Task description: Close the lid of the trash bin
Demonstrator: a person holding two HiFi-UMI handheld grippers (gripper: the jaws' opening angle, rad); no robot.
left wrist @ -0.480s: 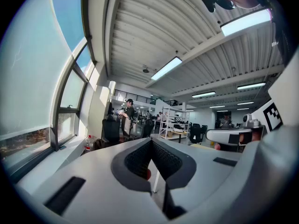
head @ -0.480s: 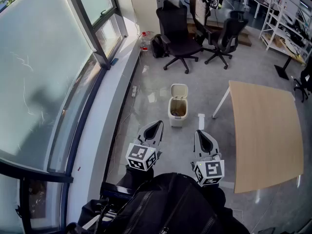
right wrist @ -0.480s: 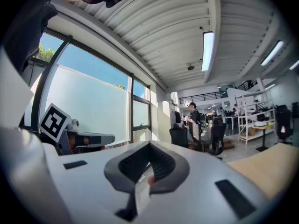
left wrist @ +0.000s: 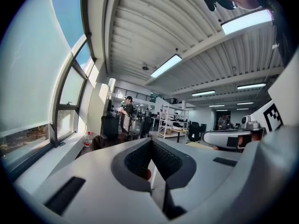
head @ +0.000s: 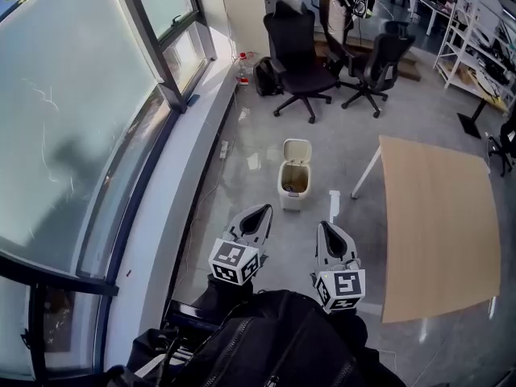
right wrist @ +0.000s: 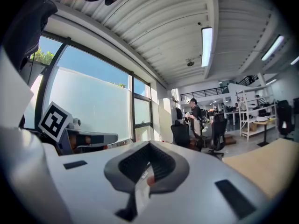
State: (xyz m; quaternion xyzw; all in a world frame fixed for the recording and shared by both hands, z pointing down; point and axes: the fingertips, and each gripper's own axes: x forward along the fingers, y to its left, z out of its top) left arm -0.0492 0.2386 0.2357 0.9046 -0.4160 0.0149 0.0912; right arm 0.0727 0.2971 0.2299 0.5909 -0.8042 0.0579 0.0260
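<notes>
A small cream trash bin [head: 293, 185] stands on the grey floor in the head view, its lid [head: 297, 150] tipped up and back, with dark contents showing inside. My left gripper [head: 263, 209] hovers just short of the bin, at its near left. My right gripper [head: 324, 226] is at the bin's near right, a little further back. Both point toward the bin without touching it. In the left gripper view the left gripper [left wrist: 150, 143] has its jaws together and holds nothing. The right gripper [right wrist: 149, 146] is likewise shut and empty in its own view. Neither gripper view shows the bin.
A wooden table [head: 439, 232] on white legs fills the right side. Two black office chairs [head: 302, 51] [head: 379, 55] stand beyond the bin. A window wall and sill [head: 153, 200] run along the left, with a power strip [head: 223, 149] on the floor. A black backpack [head: 274, 341] lies below me.
The grippers have shifted only slightly, the right one a little left and up. The bin's lid is still up.
</notes>
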